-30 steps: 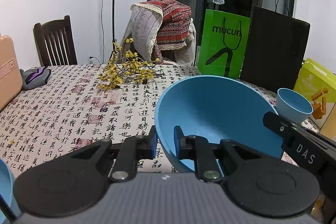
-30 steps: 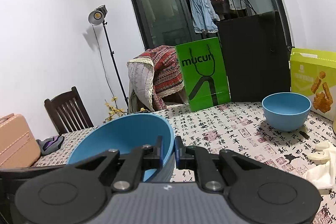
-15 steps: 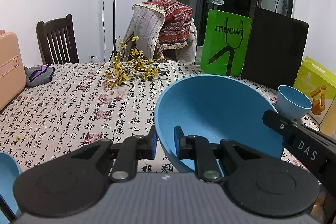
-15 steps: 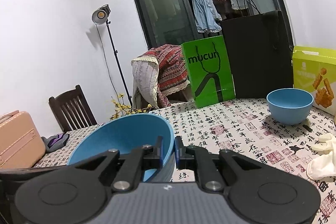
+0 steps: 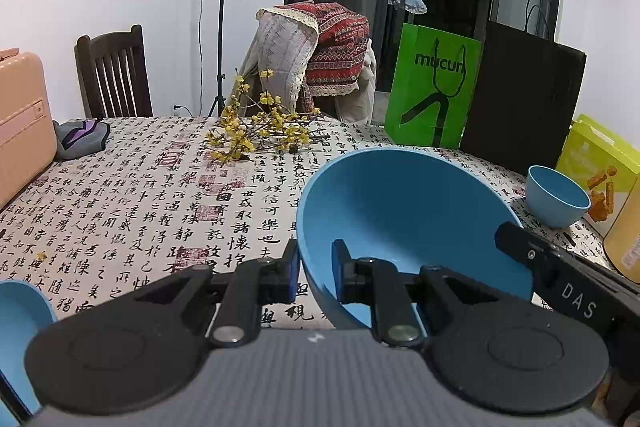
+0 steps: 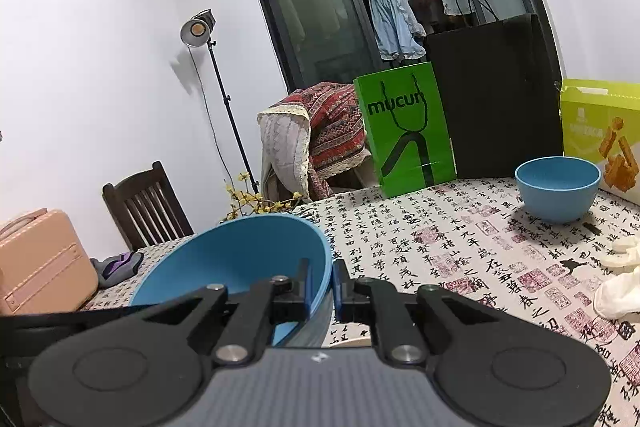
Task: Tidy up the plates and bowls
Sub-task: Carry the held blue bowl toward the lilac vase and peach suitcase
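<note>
A table (image 5: 132,211) under a calligraphy-print cloth fills both views, with a black paper bag (image 5: 524,99) and a green "mucun" bag (image 5: 434,87) standing at its far edge, a peach suitcase (image 5: 20,123) at the left and a spray of yellow blossoms (image 5: 260,131) lying mid-table. The large blue bowl (image 5: 404,223) is lifted clear of the cloth and tilted — the left gripper (image 5: 316,273) is clamped on its near-left rim, one finger outside and one inside, while the right gripper (image 6: 321,287) pinches the rim on the opposite side. A smaller blue bowl (image 6: 558,187) sits upright near the right edge, just beside a yellow-green snack box (image 6: 600,131), and the edge of another blue dish (image 5: 18,315) shows at the lower left.
</note>
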Motion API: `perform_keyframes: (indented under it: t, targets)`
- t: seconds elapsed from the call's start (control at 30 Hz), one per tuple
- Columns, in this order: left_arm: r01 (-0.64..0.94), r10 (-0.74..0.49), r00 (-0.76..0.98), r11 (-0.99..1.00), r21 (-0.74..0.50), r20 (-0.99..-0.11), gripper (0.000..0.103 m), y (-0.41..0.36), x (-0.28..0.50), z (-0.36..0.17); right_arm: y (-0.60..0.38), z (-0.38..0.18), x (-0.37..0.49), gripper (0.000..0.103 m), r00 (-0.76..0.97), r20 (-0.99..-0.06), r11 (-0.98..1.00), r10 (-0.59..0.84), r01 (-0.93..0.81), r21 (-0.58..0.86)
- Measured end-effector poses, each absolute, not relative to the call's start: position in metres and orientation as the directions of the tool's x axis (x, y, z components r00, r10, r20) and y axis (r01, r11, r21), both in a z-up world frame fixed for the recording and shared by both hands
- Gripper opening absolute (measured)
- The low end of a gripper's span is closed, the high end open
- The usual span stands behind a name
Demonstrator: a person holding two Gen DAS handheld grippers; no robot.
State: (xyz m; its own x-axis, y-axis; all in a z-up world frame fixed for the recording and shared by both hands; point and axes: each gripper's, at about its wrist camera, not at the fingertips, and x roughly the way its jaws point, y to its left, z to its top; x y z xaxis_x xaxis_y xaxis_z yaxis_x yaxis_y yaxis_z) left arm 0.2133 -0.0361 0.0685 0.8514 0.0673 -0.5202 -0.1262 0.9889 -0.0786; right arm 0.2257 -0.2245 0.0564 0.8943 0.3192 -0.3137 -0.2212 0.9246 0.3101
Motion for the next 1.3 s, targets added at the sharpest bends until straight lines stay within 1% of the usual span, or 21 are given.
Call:
perform_keyframes:
  t: [0.3,1.3]
  targets:
    - [-0.131,0.07,0.857,0.988,-0.084,-0.511,0.017,-0.028,0.202,0.072,-0.215,0.058,0.216,0.01,0.898,-0.303,0.925,0.32,-0.226,0.306]
    - [-0.194,0.12,0.862,0.976,-0.101,-0.493,0.018,0.016,0.168,0.079,-0.172,0.065,0.199,0.01,0.875,-0.289,0.904,0.388,-0.299,0.305]
